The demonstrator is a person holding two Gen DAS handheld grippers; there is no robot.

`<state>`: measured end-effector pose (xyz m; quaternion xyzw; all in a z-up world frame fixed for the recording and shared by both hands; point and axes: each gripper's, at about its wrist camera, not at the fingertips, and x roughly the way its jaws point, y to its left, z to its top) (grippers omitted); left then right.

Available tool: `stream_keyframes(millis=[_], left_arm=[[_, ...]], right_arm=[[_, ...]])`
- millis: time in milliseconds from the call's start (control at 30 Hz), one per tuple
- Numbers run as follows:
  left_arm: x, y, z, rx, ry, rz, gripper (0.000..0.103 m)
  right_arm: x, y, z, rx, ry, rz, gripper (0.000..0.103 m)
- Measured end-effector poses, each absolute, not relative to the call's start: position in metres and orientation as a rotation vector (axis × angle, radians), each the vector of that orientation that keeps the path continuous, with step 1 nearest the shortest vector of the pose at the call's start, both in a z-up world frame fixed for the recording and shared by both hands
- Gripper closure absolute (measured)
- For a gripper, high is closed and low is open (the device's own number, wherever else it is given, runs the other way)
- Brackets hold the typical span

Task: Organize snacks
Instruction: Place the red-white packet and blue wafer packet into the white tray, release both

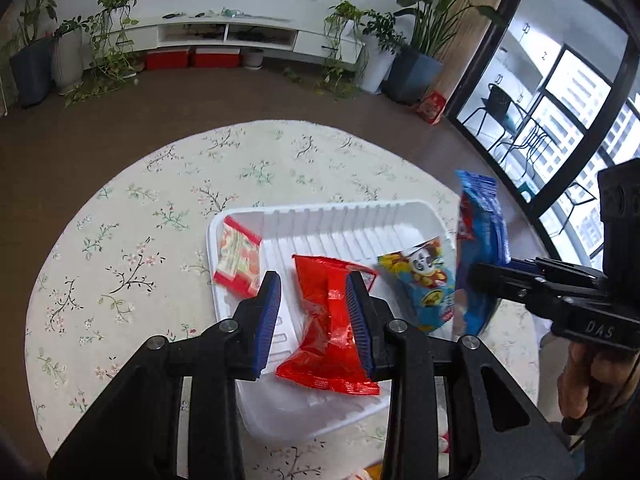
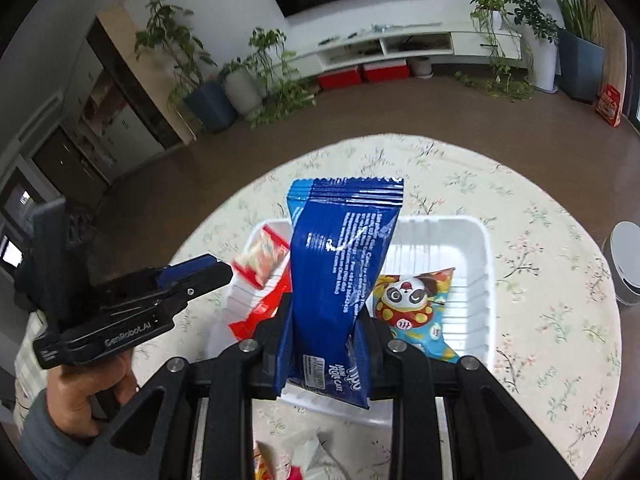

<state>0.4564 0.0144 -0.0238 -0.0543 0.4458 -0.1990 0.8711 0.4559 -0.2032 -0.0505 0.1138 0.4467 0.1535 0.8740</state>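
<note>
Tray (image 1: 400,216) (three packets (image 1: 328,320)), fourth gripped (image 2: 340,280)

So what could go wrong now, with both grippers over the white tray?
1. The right hand-held gripper pinches the blue packet near its lower end; it may tilt or slip out.
2. The red packet touches one pad of the open left hand-held gripper and may cling, missing the tray.
</note>
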Motion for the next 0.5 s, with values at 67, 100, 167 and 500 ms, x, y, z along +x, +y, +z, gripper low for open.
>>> stream_keyframes(millis=[67, 100, 167, 500], left_arm=[[0.459, 0.013, -0.033, -0.12, 0.934, -0.436, 0.072], [0.461, 0.013, -0.035, -0.117, 0.933, -0.436, 0.072], [0.464, 0.014, -0.04, -0.126, 0.927, -0.437, 0.072], [0.483, 0.015, -0.077, -0.084, 0.983, -0.397, 0.072]], right_arm=[[0.462, -0.199, -0.062, 0.238, 0.957, 0.308, 0.074], [0.466, -0.197, -0.068, 0.243, 0.971, 0.309, 0.074], [0.472, -0.191, -0.078, 0.224, 0.999, 0.308, 0.074], [0.487, -0.174, -0.116, 0.133, 1.104, 0.267, 0.073]])
